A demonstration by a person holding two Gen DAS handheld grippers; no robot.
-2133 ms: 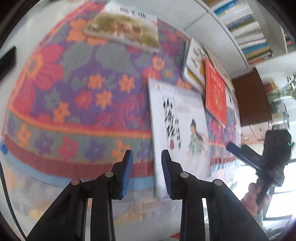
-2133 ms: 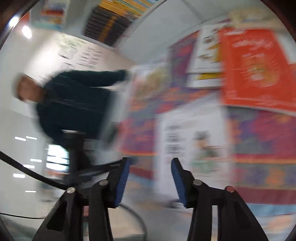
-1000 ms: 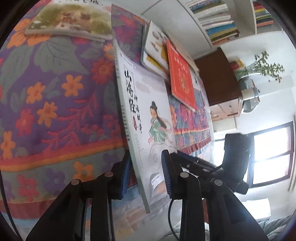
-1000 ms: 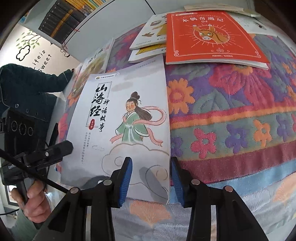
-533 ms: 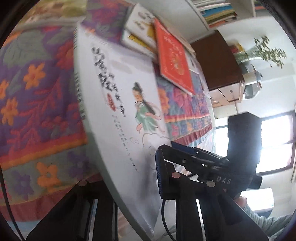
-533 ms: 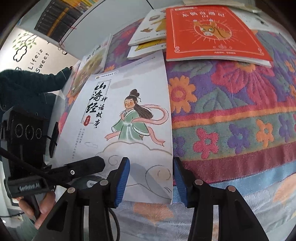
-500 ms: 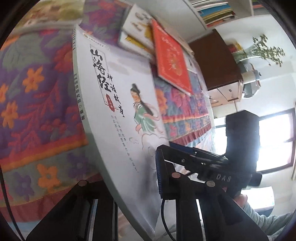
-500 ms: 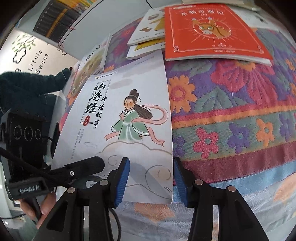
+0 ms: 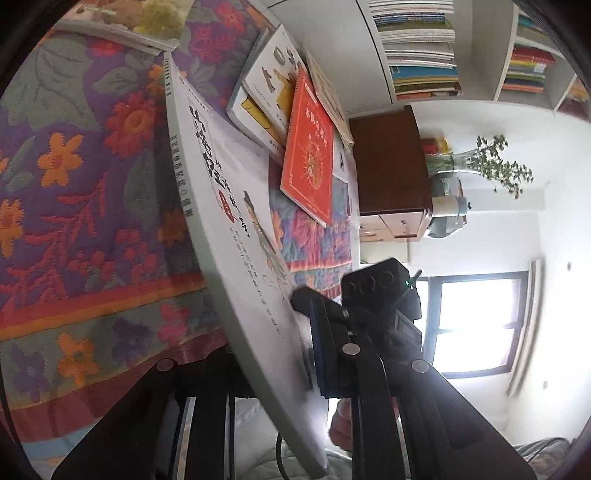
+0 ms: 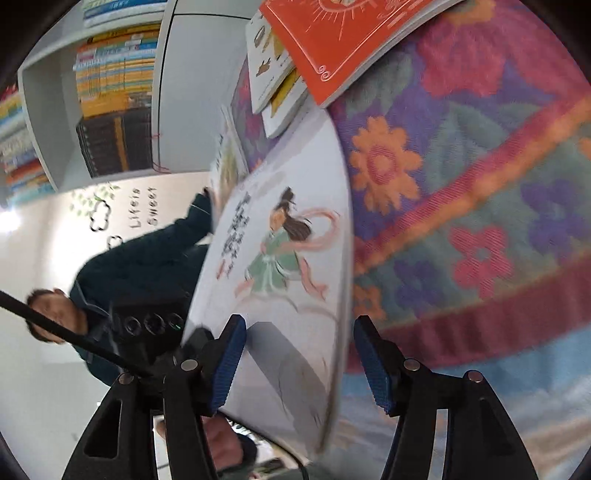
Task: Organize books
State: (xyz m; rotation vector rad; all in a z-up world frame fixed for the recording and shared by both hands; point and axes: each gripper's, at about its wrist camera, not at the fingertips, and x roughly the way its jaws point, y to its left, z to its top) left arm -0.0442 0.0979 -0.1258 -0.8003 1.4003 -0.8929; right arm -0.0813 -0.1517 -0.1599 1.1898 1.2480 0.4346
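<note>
Between the fingers of the left gripper sits the near corner of a white picture book, clamped tight and tilted up off the flowered cloth so that its spine edge faces the camera. Just beyond, the right gripper straddles the same book's near edge; its jaws have just been opening, and the blue pads now stand wide apart, the right one clear of the cover, though the blur makes it hard to say whether the left pad still brushes the page. Farther up the cloth, a red book lies overlapping a small stack of pale picture books, and another book lies at the far edge. Behind stand white shelves packed with books, a dark wooden cabinet and a vase of greenery.
</note>
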